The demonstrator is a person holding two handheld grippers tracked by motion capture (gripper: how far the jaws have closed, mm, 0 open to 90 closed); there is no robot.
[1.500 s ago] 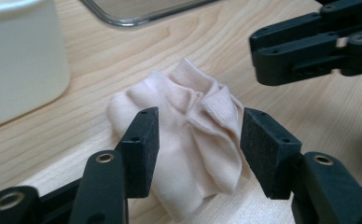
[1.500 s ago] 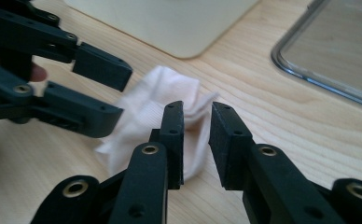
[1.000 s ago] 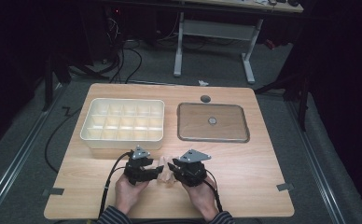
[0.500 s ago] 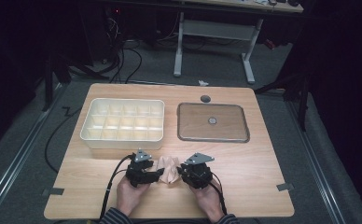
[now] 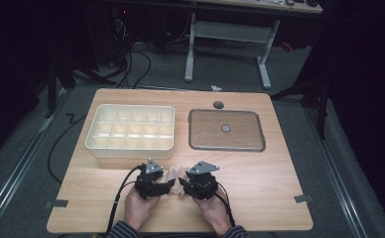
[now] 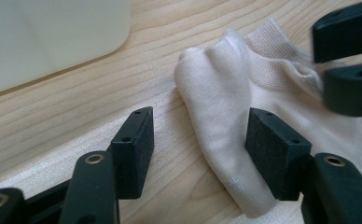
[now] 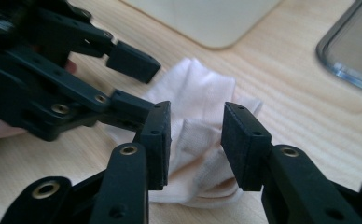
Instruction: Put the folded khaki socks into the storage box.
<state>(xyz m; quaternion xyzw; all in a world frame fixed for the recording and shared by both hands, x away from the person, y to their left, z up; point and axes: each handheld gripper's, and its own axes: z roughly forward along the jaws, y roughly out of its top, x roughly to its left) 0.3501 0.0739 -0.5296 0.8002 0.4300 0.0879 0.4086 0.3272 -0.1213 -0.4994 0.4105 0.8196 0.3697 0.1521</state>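
A pale sock (image 5: 174, 174) lies bunched on the wooden bench (image 5: 260, 188), near its six o'clock edge, between the two tools. In the high view the left tool (image 5: 166, 184) sits at the sock's nine o'clock and the right tool (image 5: 181, 186) at its three o'clock, each held in a hand (image 5: 140, 207) that comes in from six o'clock.

In the left gripper view the left tool (image 6: 198, 149) stands spread. One jaw rests over bare wood at nine o'clock of the sock (image 6: 244, 126); the other lies against the sock's folded edge, and no fabric is pinched between them.

In the right gripper view the right tool (image 7: 195, 140) has just been opening. Its jaws stand apart with a ridge of the sock (image 7: 193, 140) rising in the gap; the pads look clear of the cloth, though the close angle makes that hard to be sure of. The left tool (image 7: 128, 79) shows at ten o'clock there, one jaw above the sock and the other on its near edge.

The cream divided tray (image 5: 131, 130) stands at eleven o'clock of the sock, just beyond it and apart. A flat metal lid (image 5: 226, 130) lies at one o'clock, well apart from the sock, beside the tray.
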